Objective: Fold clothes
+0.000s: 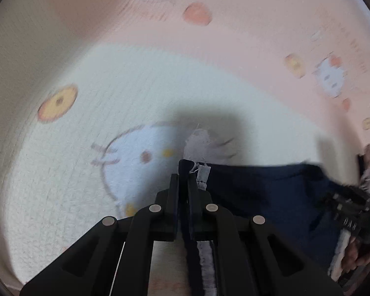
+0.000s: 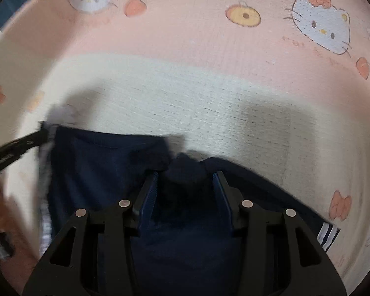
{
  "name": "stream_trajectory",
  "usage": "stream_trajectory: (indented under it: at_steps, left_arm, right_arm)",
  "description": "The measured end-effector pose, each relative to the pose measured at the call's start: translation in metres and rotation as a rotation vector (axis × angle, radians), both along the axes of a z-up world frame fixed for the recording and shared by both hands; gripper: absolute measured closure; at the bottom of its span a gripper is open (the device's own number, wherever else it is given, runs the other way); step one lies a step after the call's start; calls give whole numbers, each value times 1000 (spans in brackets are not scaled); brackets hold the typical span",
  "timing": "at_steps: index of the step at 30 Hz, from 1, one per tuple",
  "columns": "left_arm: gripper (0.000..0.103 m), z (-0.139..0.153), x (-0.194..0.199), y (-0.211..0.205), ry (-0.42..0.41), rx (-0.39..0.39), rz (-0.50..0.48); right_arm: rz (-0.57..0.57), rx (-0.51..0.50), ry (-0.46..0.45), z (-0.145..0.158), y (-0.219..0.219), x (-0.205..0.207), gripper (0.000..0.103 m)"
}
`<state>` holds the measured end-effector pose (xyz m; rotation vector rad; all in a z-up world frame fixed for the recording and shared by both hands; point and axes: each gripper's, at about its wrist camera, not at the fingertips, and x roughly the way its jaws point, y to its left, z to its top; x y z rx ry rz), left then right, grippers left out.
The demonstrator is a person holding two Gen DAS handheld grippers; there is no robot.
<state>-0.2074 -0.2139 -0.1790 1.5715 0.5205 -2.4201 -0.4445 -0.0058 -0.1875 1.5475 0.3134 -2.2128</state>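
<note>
A dark navy garment (image 1: pixel 259 192) lies spread over the bedsheet. My left gripper (image 1: pixel 184 172) is shut on the garment's edge, where a small white label (image 1: pixel 202 174) and pale lining show. In the right wrist view the same navy garment (image 2: pixel 98 172) fills the lower middle, with a white-striped cuff (image 2: pixel 328 233) at the right. My right gripper (image 2: pixel 187 175) stands open and wide, a bunched fold of navy cloth sitting between its fingers (image 2: pixel 151 187). The left gripper (image 2: pixel 42 130) holds the cloth's far left corner there, blurred.
The sheet (image 2: pixel 209 98) is cream with a pink band (image 2: pixel 197 24), printed with cat faces (image 2: pixel 323 28) and orange fruit. The right gripper's body (image 1: pixel 352 212) and a hand (image 1: pixel 357 259) show at the right edge of the left view.
</note>
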Motion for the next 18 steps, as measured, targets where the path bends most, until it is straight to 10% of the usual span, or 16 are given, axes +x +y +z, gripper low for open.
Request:
stream_trajectory:
  at_steps: [5, 14, 18]
  left_arm:
    - [60, 14, 9, -16, 52, 43, 33]
    - [61, 2, 18, -13, -24, 33, -15]
    - [89, 2, 17, -1, -28, -55, -60]
  right_arm:
    - [-133, -59, 44, 17, 20, -11, 57]
    - [71, -118, -21, 13, -18, -1, 53]
    - [80, -85, -46, -9, -30, -3, 60]
